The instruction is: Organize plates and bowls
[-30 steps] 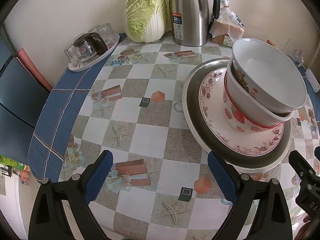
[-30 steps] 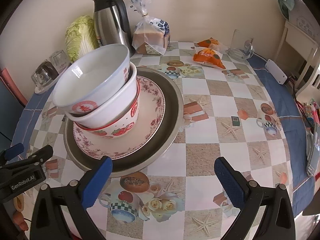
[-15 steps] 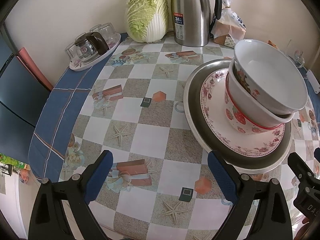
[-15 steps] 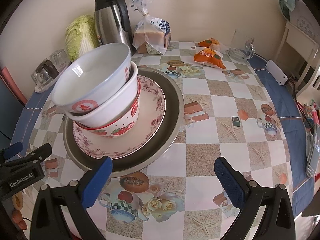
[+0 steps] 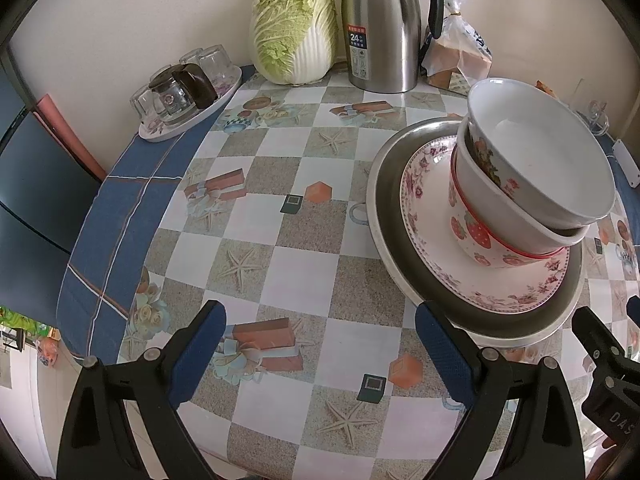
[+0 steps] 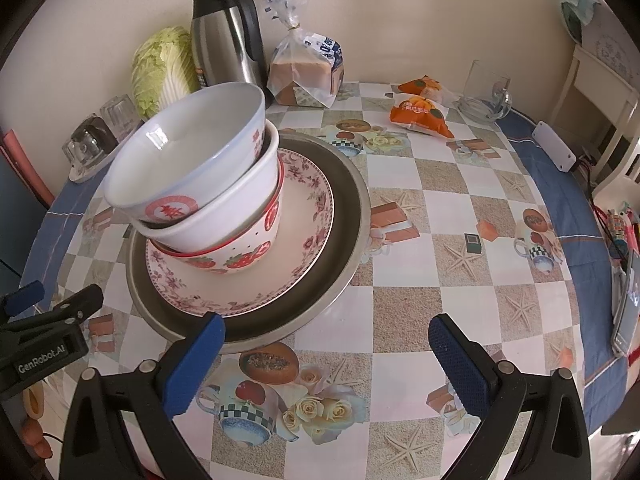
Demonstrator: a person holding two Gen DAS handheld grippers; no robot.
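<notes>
Stack sits left of centre in the right wrist view: three nested bowls, top bowl (image 6: 188, 156) tilted toward frame left since it doesn't seat flat in the middle bowl (image 6: 224, 216), which rests in the strawberry bowl (image 6: 240, 254). All are off-centre on the floral plate (image 6: 308, 216), itself inside the metal tray (image 6: 352, 216) — largest at bottom, so sorting looks done or nearly so. Right gripper (image 6: 324, 360) hangs at lower frame, jaws spread, empty, near the tray rim. Left gripper (image 5: 318, 354) likewise spread and empty, its right finger just beside the tray. Thermos (image 6: 228, 40) and cabbage (image 6: 162, 68) stand upper left, clear of it.
</notes>
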